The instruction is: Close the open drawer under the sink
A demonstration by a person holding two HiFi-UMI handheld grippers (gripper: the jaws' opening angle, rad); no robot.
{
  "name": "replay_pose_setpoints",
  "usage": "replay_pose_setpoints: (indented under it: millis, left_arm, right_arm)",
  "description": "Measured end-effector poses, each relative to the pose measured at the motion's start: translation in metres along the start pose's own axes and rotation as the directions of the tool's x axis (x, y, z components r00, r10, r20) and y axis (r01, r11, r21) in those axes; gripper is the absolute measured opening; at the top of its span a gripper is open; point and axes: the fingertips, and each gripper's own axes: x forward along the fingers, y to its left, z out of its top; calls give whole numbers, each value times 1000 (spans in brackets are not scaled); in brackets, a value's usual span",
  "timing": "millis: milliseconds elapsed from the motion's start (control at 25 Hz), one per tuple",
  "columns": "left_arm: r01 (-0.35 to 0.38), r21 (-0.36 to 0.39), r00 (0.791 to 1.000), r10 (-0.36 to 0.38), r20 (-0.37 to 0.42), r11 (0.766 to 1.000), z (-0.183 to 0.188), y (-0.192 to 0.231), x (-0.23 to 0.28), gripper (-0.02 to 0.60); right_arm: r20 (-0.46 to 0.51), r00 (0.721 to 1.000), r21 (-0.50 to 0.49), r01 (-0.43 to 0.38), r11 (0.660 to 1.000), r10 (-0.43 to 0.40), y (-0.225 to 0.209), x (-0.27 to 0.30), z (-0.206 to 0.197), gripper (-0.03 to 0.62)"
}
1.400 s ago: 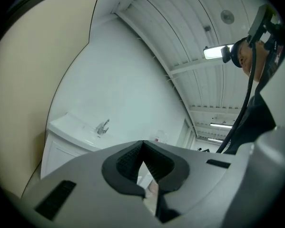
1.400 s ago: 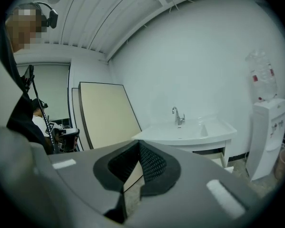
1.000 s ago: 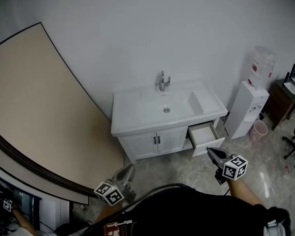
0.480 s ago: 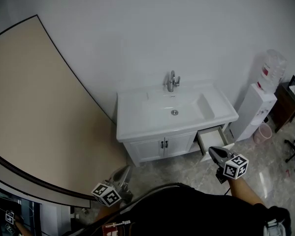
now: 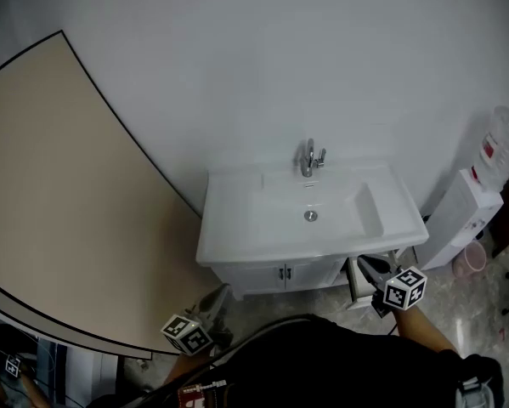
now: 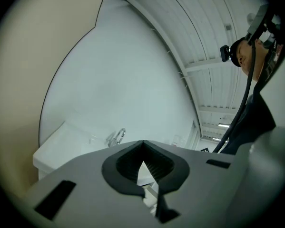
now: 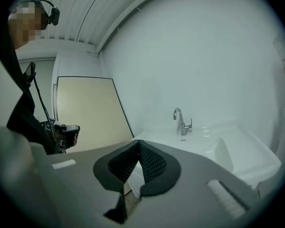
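Note:
A white vanity with a sink (image 5: 309, 215) and a chrome faucet (image 5: 311, 157) stands against the wall. Its right-hand drawer (image 5: 356, 279) under the basin is pulled out, and only a sliver shows under the counter edge. My right gripper (image 5: 367, 267) is shut and empty, its tip just in front of that drawer and covering part of it. In the right gripper view the gripper (image 7: 139, 144) points at the sink (image 7: 204, 141). My left gripper (image 5: 217, 298) hangs low in front of the vanity's left end, shut with nothing held (image 6: 142, 144).
Two closed cabinet doors (image 5: 284, 273) sit left of the drawer. A large beige panel (image 5: 59, 202) leans at the left. A water dispenser (image 5: 471, 215) with a bottle (image 5: 505, 147) and a pink bin (image 5: 469, 262) stand to the right on the marble floor.
Both grippers and I have come closer to the vanity, which now looks larger and nearer. The right gripper's tip has gone from in front of the drawer to right at it.

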Motion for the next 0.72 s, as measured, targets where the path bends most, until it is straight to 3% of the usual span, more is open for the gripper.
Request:
replay_pose_setpoints:
  millis: [160, 360, 720]
  left_arm:
    - [-21, -2, 999, 21, 42, 1000, 4, 1, 55, 0]
    - [-52, 4, 998, 51, 26, 999, -2, 0, 109, 0]
    - [-2, -9, 1000, 2, -28, 1000, 0, 33, 180, 0]
  right_arm:
    - [-9, 998, -35, -62, 997, 61, -51, 29, 25, 2]
    - [-1, 995, -34, -104, 994, 104, -104, 52, 45, 2]
    - [-6, 999, 21, -49, 999, 49, -158, 80, 41, 2]
